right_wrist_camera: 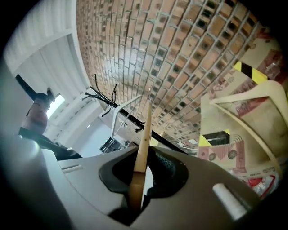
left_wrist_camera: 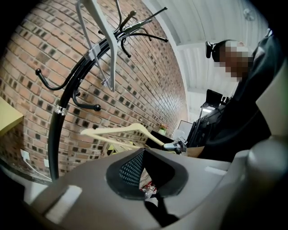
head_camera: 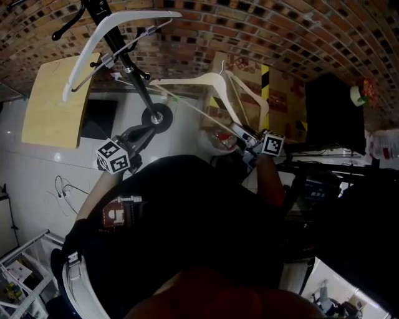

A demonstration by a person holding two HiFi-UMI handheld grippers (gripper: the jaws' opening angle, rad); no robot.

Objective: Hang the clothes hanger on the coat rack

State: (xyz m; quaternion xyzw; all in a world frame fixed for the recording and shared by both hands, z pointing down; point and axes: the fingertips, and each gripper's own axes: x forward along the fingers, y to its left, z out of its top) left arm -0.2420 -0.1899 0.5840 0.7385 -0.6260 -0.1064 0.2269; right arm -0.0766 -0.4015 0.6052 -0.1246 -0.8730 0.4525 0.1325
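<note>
Our dark shirt (head_camera: 187, 237) fills the lower head view, a small red print on it too blurred to read. Beyond it the brick wall (head_camera: 280, 31) curves across the top, and a pale wood table (head_camera: 53, 106) sits at the left. We see the black rack (head_camera: 141, 87) slanting from its round base up to the hooks, where a white hanger (head_camera: 143, 14) already hangs. At the right stands a cardboard box (right_wrist_camera: 234, 148) with red print and a yellow-and-black stripe — none of the lettering can be read — and a second pale hanger (right_wrist_camera: 245, 95) leans at it.

Our wood hanger (head_camera: 187, 78) is held in the air between box and rack. It is pale, with a thin bar beneath its shoulders, and its far tip lies near the pole, on no hook. Our right gripper (right_wrist_camera: 146, 150) is clamped tight on one end of it, the wood seen edge-on between the jaws. Our left gripper (left_wrist_camera: 144, 152) points up at the rack from near the base — jaws closed together, holding nothing. Each carries a cube (head_camera: 272, 144) of black-and-white squares.
</note>
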